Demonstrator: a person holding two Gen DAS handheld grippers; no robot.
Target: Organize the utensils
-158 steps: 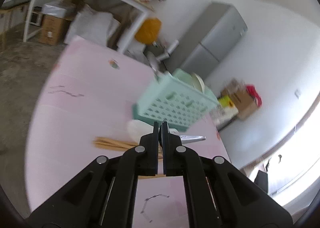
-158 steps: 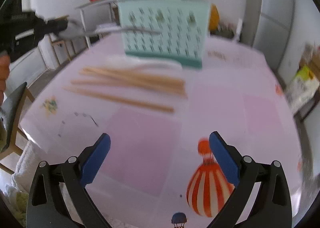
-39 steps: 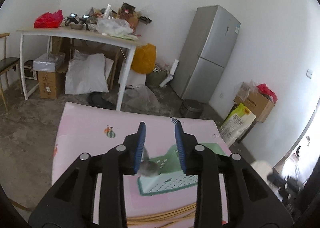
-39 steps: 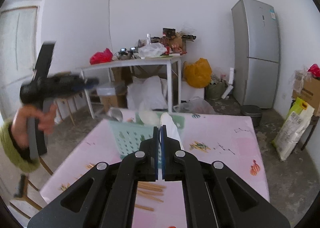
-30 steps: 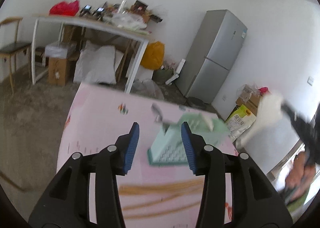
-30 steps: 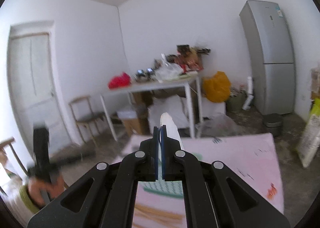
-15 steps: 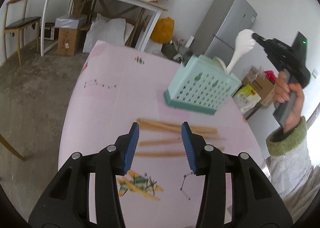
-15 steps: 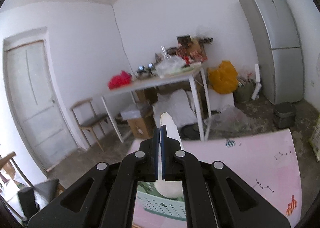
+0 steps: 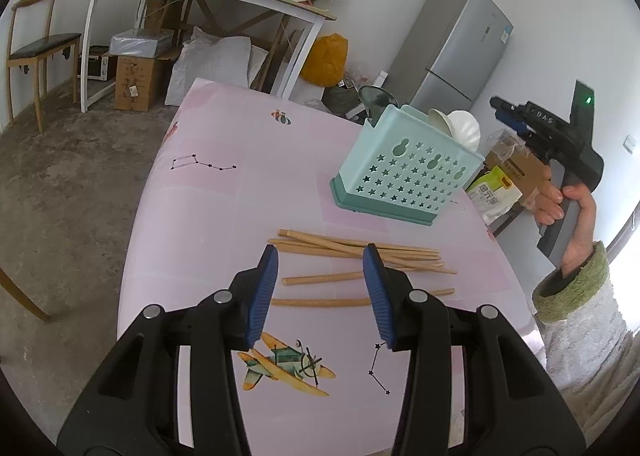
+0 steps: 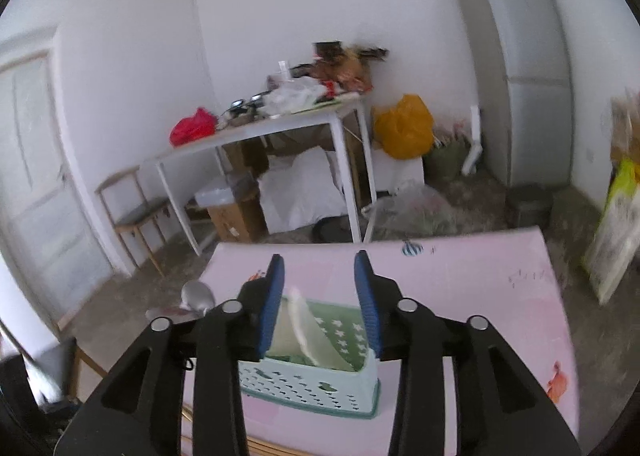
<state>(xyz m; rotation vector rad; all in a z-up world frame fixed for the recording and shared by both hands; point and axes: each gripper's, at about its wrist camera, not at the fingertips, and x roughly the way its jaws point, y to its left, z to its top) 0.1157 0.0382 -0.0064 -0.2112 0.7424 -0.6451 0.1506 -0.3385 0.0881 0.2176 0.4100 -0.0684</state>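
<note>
- Presently, the left gripper hangs over the near part of the pink table, jaws parted to a moderate gap, nothing between the blue pads.
- Wooden chopsticks lie loose on the table just beyond the left gripper's tips: a crossed bundle farther off and two single sticks nearer.
- A mint-green perforated utensil basket stands upright on the table beyond the chopsticks, apart from them.
- In the basket: a white spoon with its bowl above the rim at the right end, and a dark metal spoon upright at the left end.
- The right gripper is above the basket, pointing somewhat downward; its jaws are opening. The white spoon shows between them, leaning in the basket; the pads do not press on it.
- In the left wrist view, the right gripper shows at the right edge, held by a hand in a green-cuffed sleeve, its tips clear of the white spoon.
- A metal spoon bowl shows left of the right gripper's fingers; the view is blurred.
</note>
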